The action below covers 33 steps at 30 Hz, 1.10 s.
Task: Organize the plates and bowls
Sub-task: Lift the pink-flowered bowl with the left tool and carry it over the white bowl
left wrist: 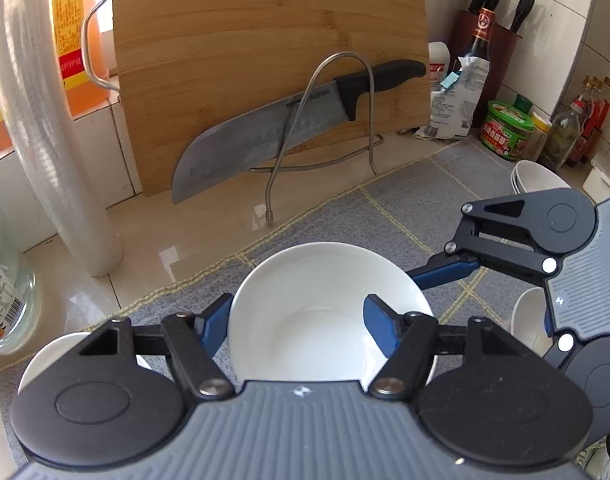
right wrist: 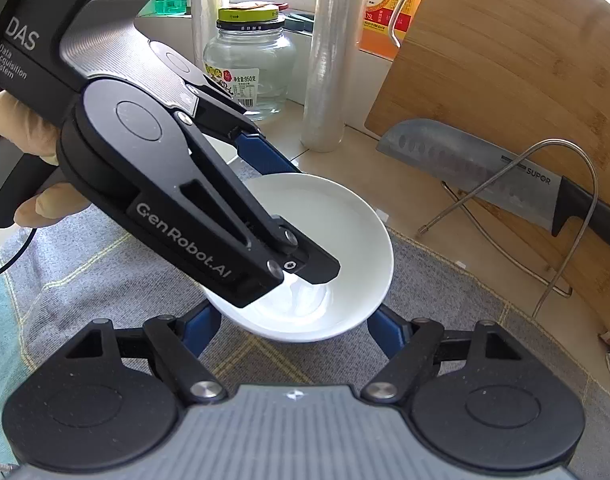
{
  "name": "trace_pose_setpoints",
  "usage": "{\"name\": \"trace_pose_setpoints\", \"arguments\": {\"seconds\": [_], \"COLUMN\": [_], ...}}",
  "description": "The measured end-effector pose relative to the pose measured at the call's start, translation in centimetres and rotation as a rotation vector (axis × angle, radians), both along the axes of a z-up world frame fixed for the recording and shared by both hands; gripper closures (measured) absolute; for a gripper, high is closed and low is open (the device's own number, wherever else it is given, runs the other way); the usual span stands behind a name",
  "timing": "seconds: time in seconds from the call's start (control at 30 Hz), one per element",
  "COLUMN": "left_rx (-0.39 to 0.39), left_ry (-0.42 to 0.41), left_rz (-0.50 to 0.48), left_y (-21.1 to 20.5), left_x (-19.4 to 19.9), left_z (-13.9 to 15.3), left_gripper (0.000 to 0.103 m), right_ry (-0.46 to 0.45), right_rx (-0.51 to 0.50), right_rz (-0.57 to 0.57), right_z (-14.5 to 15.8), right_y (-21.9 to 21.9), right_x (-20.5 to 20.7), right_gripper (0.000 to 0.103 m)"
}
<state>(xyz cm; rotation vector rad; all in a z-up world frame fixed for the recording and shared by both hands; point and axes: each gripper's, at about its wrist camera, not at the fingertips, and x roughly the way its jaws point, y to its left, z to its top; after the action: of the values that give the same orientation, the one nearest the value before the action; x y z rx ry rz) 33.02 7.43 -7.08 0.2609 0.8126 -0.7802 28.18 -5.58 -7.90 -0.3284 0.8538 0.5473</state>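
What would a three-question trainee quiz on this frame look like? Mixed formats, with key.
1. True or false: the knife leans against the cutting board.
2. What sits between the right gripper fingers? A) white bowl B) knife C) cutting board
3. Fill in: the left gripper above the bowl has its jaws ____.
Key: 1 true; 2 A; 3 open.
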Motion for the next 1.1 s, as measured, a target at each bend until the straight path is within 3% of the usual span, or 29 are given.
{"name": "trace_pose_setpoints", "arguments": {"seconds": [0.6, 1.1], "left_rx": [-0.006, -0.011], "left_ry": [-0.066, -0.092], "left_rz": [-0.043, -0.071], "left_y": [-1.6, -3.5], "left_x": [-4.6, -8.2], "left_z": [3.4, 4.6], "left_gripper": [0.034, 0.033], "right_ry": [-0.037, -0.065], "right_rx": [0.012, 0.010], "right_rz": [-0.029, -0.054], "right_z": [2.6, 3.9], "right_y": [-1.6, -3.5], "right_x": [-4.2, -8.0], "right_gripper": [0.019, 0.019]}}
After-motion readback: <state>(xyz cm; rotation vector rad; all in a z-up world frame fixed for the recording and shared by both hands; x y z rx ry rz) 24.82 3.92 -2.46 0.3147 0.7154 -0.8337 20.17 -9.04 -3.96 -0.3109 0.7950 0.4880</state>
